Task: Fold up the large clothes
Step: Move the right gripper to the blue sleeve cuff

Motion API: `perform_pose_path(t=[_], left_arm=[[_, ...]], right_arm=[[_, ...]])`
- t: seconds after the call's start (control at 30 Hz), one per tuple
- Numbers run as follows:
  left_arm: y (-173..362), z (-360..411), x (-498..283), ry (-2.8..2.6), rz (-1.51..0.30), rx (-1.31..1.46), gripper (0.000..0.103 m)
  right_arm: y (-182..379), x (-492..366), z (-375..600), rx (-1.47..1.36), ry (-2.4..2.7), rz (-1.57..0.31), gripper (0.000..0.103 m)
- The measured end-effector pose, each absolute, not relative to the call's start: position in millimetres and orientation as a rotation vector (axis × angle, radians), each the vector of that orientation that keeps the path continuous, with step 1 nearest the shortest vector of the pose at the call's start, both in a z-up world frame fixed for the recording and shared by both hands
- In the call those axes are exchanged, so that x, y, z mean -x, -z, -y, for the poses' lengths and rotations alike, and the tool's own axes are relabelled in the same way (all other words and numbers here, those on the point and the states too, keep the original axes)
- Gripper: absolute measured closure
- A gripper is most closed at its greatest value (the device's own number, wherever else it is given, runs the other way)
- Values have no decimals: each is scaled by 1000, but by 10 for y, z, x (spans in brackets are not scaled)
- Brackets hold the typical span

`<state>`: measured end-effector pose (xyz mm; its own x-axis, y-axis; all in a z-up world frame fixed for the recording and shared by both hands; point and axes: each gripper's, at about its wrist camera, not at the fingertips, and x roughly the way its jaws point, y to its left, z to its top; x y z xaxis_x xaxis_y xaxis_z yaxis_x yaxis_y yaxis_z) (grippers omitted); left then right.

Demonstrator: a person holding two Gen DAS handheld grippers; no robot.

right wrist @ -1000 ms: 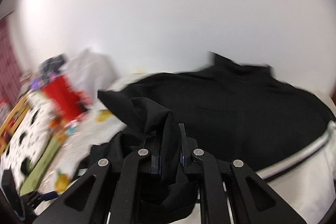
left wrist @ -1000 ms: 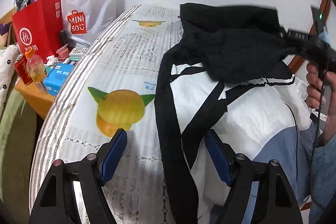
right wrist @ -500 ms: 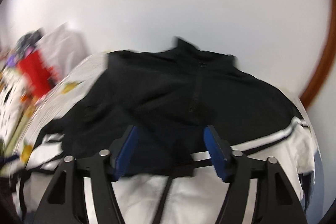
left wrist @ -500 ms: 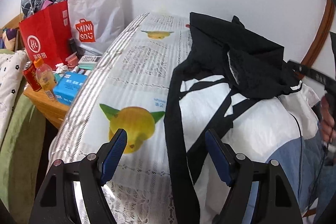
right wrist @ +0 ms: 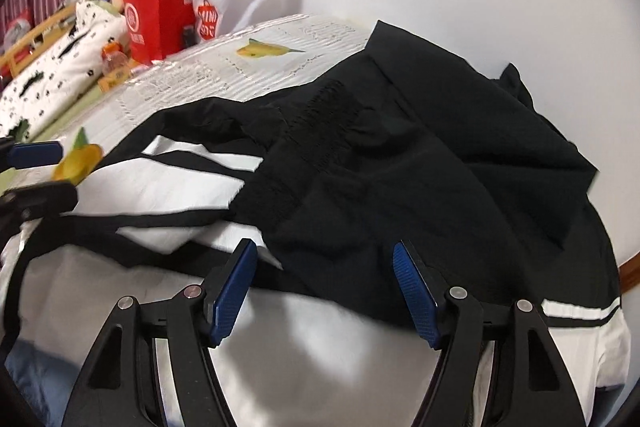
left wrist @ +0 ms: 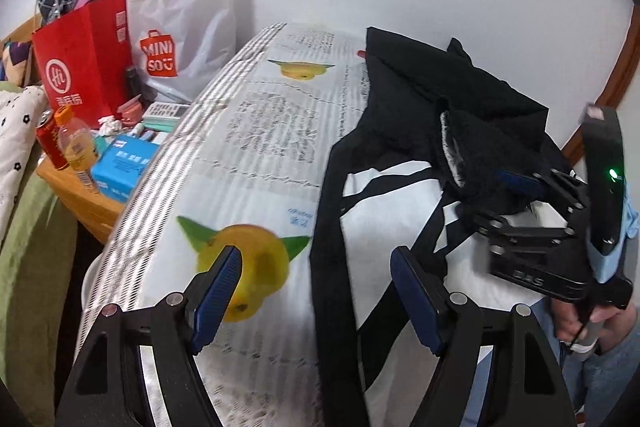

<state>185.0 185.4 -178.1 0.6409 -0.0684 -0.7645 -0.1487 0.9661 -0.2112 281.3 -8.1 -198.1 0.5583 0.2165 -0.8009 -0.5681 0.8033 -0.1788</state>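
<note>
At upper left, a red paper bag (left wrist: 86, 51) and a white Miniso bag (left wrist: 184, 19) stand against the wall; a bottle (left wrist: 76, 147), can (left wrist: 48, 139) and blue box (left wrist: 124, 167) sit below them.

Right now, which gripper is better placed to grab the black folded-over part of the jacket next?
Right. The right gripper hangs open directly over the edge of the black folded part. The left gripper, also open, sits over the tablecloth and a black strip.

Lemon-print bed (left wrist: 256, 155) — black-and-white jacket (right wrist: 400, 163) lies on it.
</note>
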Motion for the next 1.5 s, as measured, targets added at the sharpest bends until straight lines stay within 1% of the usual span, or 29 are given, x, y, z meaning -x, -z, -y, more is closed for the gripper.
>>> perform_pose_path(t=[0.03,0.1,0.13,0.17,0.27,0.33,0.4,0.47,0.57,0.7,0.73,0.77,0.8,0.83,0.87,0.9,1.0,1.07,1.1,1.23,1.3,1.5], left_arm=[[1798,-1835,-1874,-45,-881,267,28],[1828,-1810,-1905,-43,-889,269,28],[1839,-1802,-1918,-45,-893,270,28],[1841,-1799,-1923,-48,-894,271,28],[1822,-1798,-1924,-56,-889,268,28],[1813,-1793,-1930,-63,-889,265,28],[1806,-1774,-1935,-64,-890,265,28],[1794,-1745,-1939,-65,-888,259,28],[1763,-1701,-1941,-58,-886,250,28],[1702,-1688,-1969,-76,-883,240,28],[1681,-1687,-1971,-78,-882,239,28],[1645,-1681,-1969,-83,-879,235,28],[1620,-1672,-1969,-86,-877,231,28],[1591,-1658,-1968,-88,-873,225,28],[1555,-1645,-1961,-89,-867,218,28],[1520,-1632,-1955,-90,-862,213,28],[1427,-1584,-1941,-92,-847,200,28],[1393,-1545,-1938,-88,-844,194,28],[1378,-1521,-1939,-86,-843,189,28],[1335,-1410,-1946,-77,-845,170,28],[1301,-1357,-1942,-72,-843,159,28],[1193,-1200,-1926,-52,-820,128,28]], right_arm=[[1993,-2853,7,444,-475,-858,34],[1975,-2898,-23,411,-485,-831,53],[1951,-2940,-18,393,-494,-828,81],[1935,-2976,5,380,-489,-836,88],[1673,-3045,268,245,-474,-807,91],[1392,-3022,574,159,-463,-746,91],[1026,-2968,1075,81,-379,-637,91],[822,-2964,1529,16,-291,-600,91],[686,-3013,2222,-56,-137,-589,91],[753,-3063,2964,-109,26,-625,90],[808,-3075,3170,-129,59,-646,89],[852,-3080,3288,-143,73,-656,84],[896,-3090,3376,-147,87,-669,84],[990,-3086,3514,-143,104,-697,81],[1048,-3122,3577,-138,104,-721,72],[1109,-3132,3629,-129,110,-748,69],[1218,-2984,3794,-99,143,-775,66],[1230,-2825,3876,-71,146,-763,49],[1245,-2780,3895,-50,159,-760,47],[1372,-2618,3832,91,183,-801,47],[1406,-2492,3872,112,201,-806,47],[1409,-1914,4327,-5,250,-838,47]])
